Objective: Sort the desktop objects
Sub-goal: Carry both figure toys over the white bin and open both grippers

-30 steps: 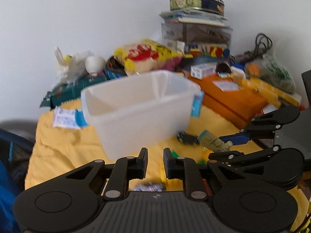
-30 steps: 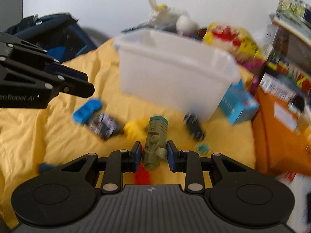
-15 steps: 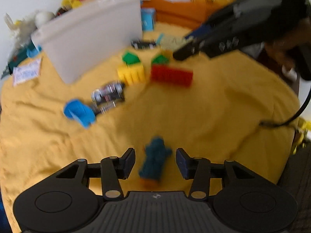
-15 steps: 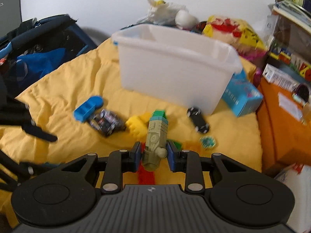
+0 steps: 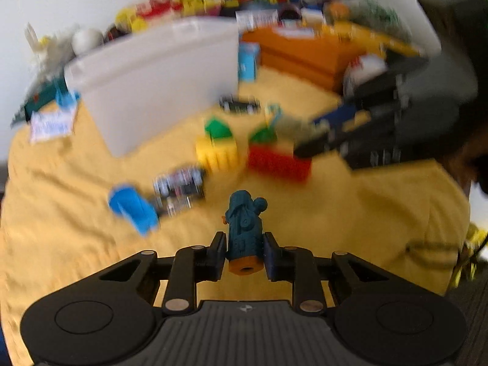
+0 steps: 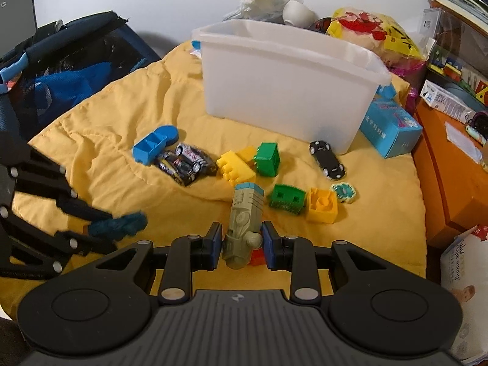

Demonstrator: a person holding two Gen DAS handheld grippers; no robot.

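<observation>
My left gripper (image 5: 244, 241) has a dark teal toy figure (image 5: 244, 213) with an orange base between its pads. Its jaws are closing and the pads touch the figure's sides. In the right wrist view this gripper (image 6: 100, 228) comes in from the left with the teal figure (image 6: 122, 224) in its tips. My right gripper (image 6: 239, 235) is shut on an olive-green toy train (image 6: 245, 210) with a blue end, low over the yellow blanket (image 6: 106, 116). The white plastic bin (image 6: 289, 91) stands behind the scattered toys.
On the blanket lie a blue toy car (image 6: 155, 145), a dark racing car (image 6: 186, 164), a black car (image 6: 328, 160), and yellow (image 6: 236, 166) and green bricks (image 6: 268, 158). A blue carton (image 6: 390, 131) and an orange box (image 6: 451, 170) stand right; a dark bag (image 6: 61, 70) is left.
The left gripper swung down from facing the bin to the blanket, opened around the teal figure and closed in on it. The right gripper sank slightly, still holding the olive train.
</observation>
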